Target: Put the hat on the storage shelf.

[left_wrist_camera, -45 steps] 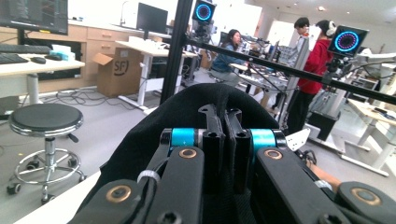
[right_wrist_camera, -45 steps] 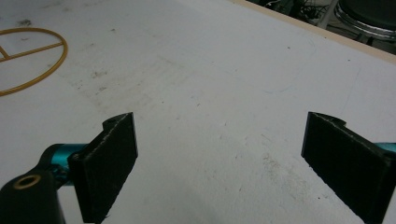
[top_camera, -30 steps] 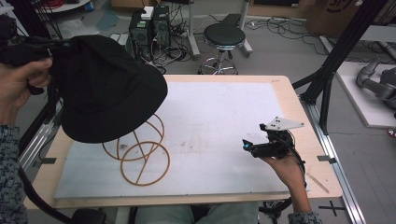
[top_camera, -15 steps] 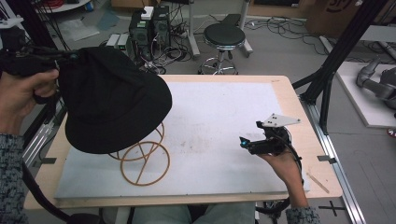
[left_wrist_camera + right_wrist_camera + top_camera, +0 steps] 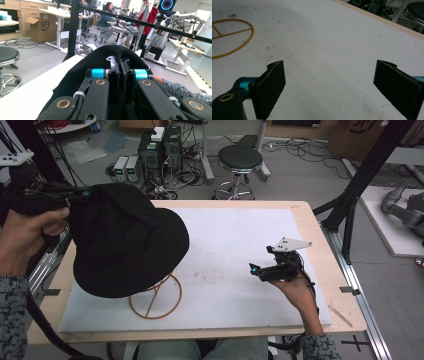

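One hand-held gripper, the left (image 5: 82,194), clamps the black hat's (image 5: 125,240) brim above the wire stand (image 5: 156,304) for seating; right hand-held gripper (image 5: 329,82) gapes idle.

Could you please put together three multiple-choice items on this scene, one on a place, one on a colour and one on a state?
1. Where is the black hat?
A. held over the wire stand
B. flat on the mat's far right corner
C. on the stool

2. What colour is the wire stand?
A. blue
B. golden orange
C. white

3. How do the jaws of the right gripper stand?
A. shut on the hat
B. shut on nothing
C. wide open with nothing between them

Answers:
1 A, since the high view shows the left gripper pinching the brim while the hat covers the stand's upper part.
2 B, since its ring shows golden orange against the white mat.
3 C, since the right gripper view shows bare mat between the two black pads.
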{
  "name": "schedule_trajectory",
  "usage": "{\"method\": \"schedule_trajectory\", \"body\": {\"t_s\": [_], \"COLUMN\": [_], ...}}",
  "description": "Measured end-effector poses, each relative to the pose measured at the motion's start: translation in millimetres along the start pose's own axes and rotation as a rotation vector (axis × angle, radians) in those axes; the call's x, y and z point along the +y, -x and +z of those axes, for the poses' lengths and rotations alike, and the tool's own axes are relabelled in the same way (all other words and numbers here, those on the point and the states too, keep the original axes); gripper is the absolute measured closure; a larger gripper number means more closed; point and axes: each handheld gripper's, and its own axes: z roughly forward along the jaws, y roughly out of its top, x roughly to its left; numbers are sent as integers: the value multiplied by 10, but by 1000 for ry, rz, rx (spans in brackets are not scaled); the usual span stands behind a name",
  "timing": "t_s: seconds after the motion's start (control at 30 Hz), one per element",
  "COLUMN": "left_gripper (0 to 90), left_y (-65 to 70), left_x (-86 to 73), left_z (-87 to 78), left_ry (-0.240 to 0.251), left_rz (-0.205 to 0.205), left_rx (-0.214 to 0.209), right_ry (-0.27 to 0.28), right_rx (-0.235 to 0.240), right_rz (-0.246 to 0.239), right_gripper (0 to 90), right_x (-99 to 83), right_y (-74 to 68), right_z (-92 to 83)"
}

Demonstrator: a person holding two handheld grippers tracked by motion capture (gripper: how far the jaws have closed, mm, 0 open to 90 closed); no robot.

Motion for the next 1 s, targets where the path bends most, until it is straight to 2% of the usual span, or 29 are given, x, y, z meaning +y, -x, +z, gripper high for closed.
{"method": "schedule_trajectory", "body": {"t_s": [0.33,0.6,0.9,1.0], "left_gripper": [866,864,857,850], "left_y": [60,103,148,168], "left_x": [-153,-234,-307,-355], "left_z": [71,143,199,219], "left_ry": [-26,-64,-83,-104], "left_rz": [11,19,24,42], "left_rx": [1,6,2,23], "right_ry": [5,17,23,22], "right_rx": [7,16,21,21], "right_rz": [-3,-2,-8,-7], "right_gripper": [103,103,103,103], "right_x": [32,71,100,103], "right_y": [22,39,43,43], "right_z": [45,64,91,95]}}
